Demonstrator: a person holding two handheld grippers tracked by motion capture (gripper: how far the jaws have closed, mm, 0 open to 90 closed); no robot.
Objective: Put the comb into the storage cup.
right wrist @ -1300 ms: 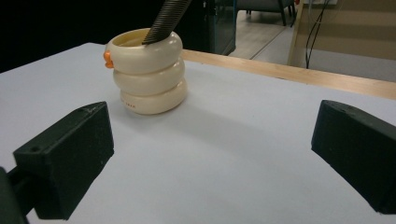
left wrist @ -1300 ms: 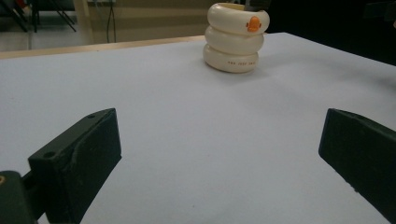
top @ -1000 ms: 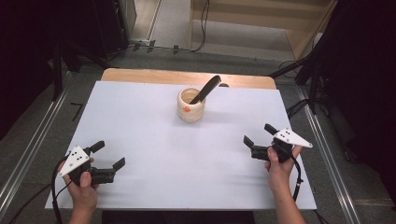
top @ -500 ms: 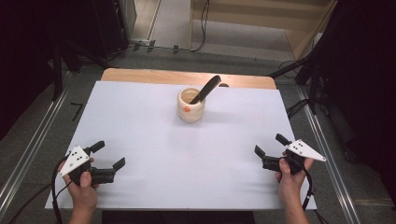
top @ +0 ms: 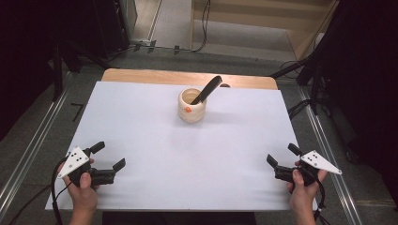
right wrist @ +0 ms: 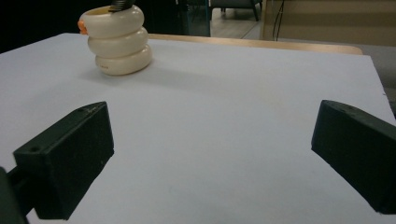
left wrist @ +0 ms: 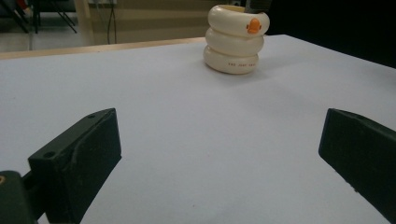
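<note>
Since the earlier frames, the right gripper (top: 283,159) has drawn back toward the near right corner of the table (top: 141,112), while the left gripper (top: 109,156) remains at the near left corner. Both grippers are released, jaws spread wide and empty. The cream ringed cup (top: 191,105) stands near the far edge, a black utensil (top: 207,88) leaning inside it.

Black utensil (top: 206,89) tip hidden inside cup (top: 192,111)
</note>
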